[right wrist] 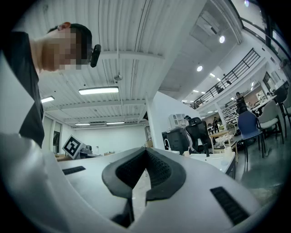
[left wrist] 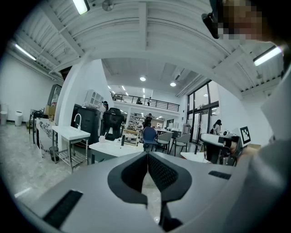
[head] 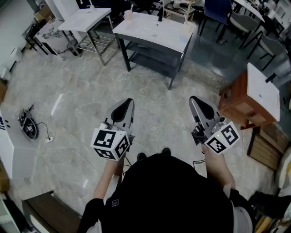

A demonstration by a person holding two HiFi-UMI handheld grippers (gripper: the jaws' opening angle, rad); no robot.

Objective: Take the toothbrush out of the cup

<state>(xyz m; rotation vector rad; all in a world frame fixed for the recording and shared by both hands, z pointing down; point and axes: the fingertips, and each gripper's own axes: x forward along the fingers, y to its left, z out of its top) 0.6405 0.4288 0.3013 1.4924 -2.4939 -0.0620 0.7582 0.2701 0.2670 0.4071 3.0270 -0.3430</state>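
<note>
- person in a dark top at the near edge, one gripper in each hand, both held out over the floor.
- left gripper: jaws together, pads meeting at the tip, nothing between them; confirmed in the left gripper view.
- right gripper: jaws together, nothing held; confirmed in the right gripper view.
- the two grippers sit side by side, well apart from each other, both aimed towards the far table.
- cable and a dark object lie on the floor at the left.
- wooden cabinet with a white top stands at the right, near the right gripper.
- white table stands far, well apart from both grippers.
- cup stands upright on the table's far left corner; also seen at and.
- toothbrush stands in the cup, a thin handle above the rim; detail too small to tell.
- dark bottle stands on the table right of the cup.
</note>
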